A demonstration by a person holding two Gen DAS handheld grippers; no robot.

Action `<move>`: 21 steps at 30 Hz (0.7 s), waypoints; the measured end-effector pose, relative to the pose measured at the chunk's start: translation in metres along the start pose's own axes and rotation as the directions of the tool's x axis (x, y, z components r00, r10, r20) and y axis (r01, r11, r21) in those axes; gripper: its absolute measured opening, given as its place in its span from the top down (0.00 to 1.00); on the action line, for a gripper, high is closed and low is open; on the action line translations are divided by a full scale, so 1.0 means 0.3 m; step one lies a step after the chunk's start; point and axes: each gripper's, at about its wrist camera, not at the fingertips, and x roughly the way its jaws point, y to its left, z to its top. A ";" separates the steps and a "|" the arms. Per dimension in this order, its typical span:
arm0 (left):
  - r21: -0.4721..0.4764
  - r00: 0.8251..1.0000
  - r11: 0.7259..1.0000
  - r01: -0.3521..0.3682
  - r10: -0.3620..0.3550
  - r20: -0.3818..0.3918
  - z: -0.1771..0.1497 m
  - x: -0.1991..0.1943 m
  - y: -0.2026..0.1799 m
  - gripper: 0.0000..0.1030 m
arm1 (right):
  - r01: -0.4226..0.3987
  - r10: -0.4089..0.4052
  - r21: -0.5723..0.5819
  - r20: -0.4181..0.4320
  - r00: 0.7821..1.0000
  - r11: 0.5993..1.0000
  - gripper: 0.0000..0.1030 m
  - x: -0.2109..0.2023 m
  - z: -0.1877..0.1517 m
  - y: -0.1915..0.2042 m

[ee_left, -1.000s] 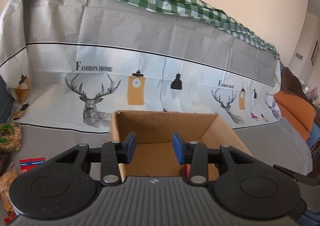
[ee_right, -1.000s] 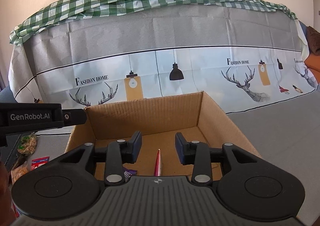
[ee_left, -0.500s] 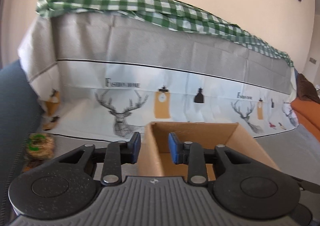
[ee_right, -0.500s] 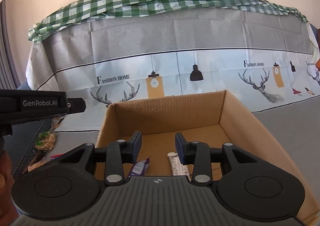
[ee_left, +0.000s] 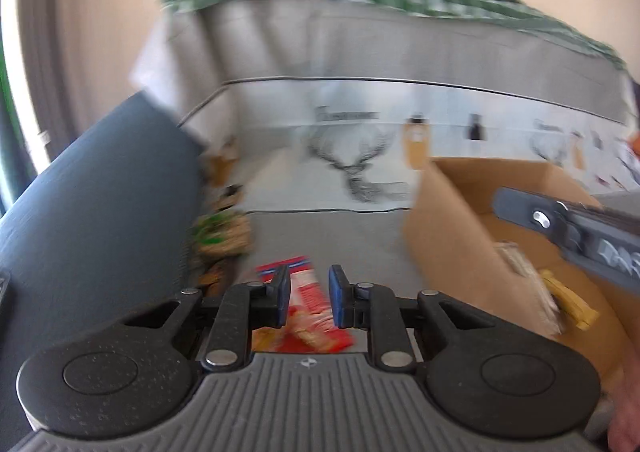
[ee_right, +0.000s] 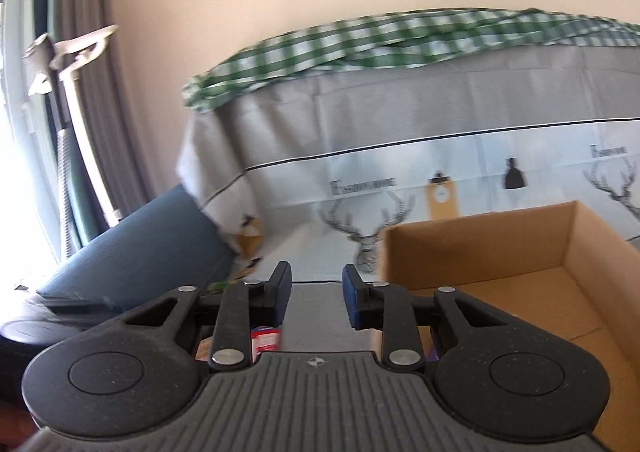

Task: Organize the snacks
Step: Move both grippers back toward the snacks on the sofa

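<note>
While cardboard box [ee_left: 452,228] sits toward the sofa seat's right side, some snacks already inside, red snack packet [ee_left: 308,312] lies loose left of it. Left gripper [ee_left: 306,296] hovers over packet, jaws parted, empty; right gripper [ee_right: 316,294] likewise parted, empty. Step: fetching packet. Next: descend, straddle, close.

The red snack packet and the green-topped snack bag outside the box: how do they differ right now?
The red snack packet lies flat on the grey cover, framed between the left gripper's open fingers; the green-topped snack bag sits farther off, bunched against the dark blue cushion. The packet is red with yellow; the bag is tan with green. Both remain outside the cardboard box, ungrasped.
</note>
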 end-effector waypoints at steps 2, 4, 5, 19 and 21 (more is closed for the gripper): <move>-0.062 1.000 0.998 -0.007 0.006 -0.025 0.004 0.025 0.051 0.78 | -0.050 0.050 -0.014 -0.018 0.999 0.999 0.73 0.010 -0.013 0.037; -0.120 0.997 0.993 -0.017 0.008 -0.078 0.007 0.063 0.093 0.78 | -0.087 0.085 -0.036 -0.046 0.995 0.996 0.73 0.030 -0.029 0.077; -0.148 0.995 0.989 -0.024 0.009 -0.098 0.007 0.079 0.111 0.78 | -0.103 0.100 -0.048 -0.060 0.993 0.993 0.73 0.040 -0.039 0.098; -0.485 0.964 0.870 -0.085 -0.052 -0.261 -0.033 0.193 0.293 0.63 | -0.151 0.136 -0.035 -0.264 0.955 0.988 0.72 0.238 -0.160 0.233; -0.491 0.961 0.867 -0.087 -0.058 -0.272 -0.036 0.201 0.297 0.63 | -0.140 0.124 -0.037 -0.276 0.953 0.989 0.72 0.268 -0.171 0.243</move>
